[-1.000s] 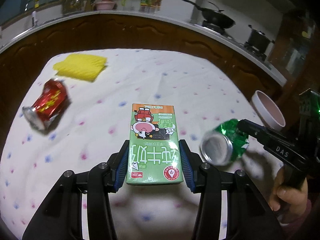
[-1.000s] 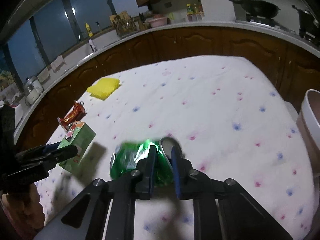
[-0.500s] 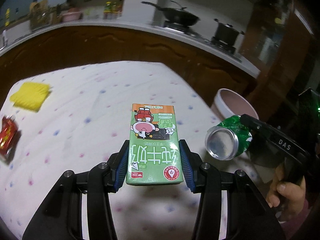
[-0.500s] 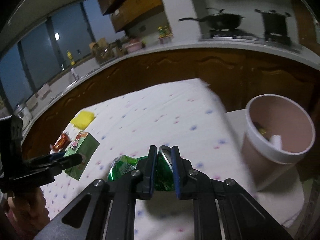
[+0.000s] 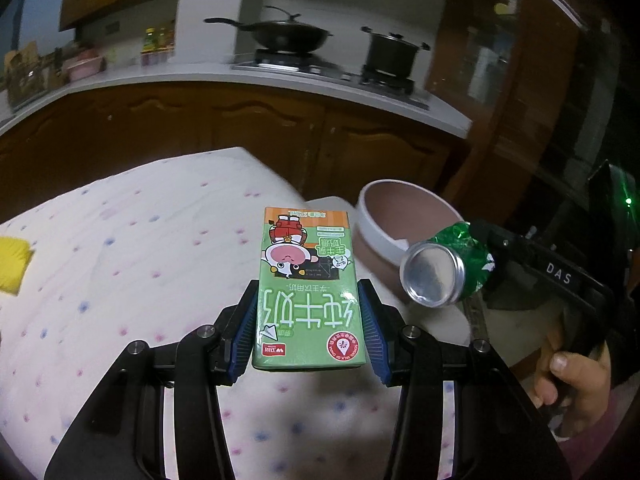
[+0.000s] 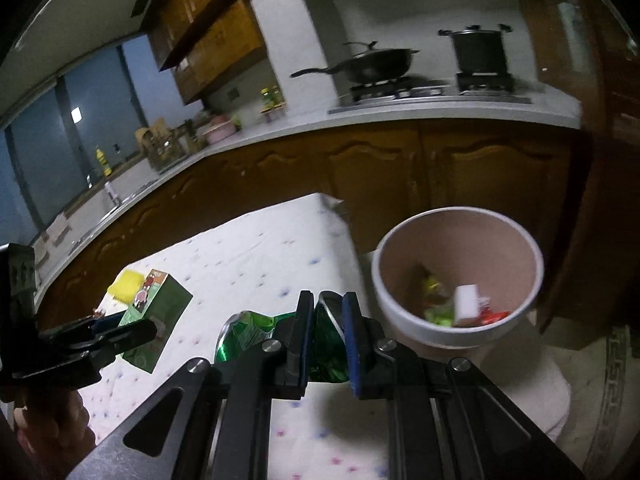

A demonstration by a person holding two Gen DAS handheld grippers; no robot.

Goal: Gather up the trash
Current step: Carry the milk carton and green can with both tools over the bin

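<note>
My left gripper is shut on a green milk carton and holds it in the air above the table's right end. My right gripper is shut on a crushed green can, also in the air; the can also shows in the left wrist view. A white trash bin with a brown inside stands just past the table's right edge, ahead and to the right of both grippers. It holds several pieces of trash. The carton also shows in the right wrist view.
The table has a white cloth with coloured dots. A yellow cloth lies at its far left. A brown cabinet run with a counter, a wok and a pot stands behind. A dark wooden cabinet stands right of the bin.
Both grippers have swung right with their loads, from over the table's middle towards the bin. The red can has left the left wrist view. The bin is now closer.
</note>
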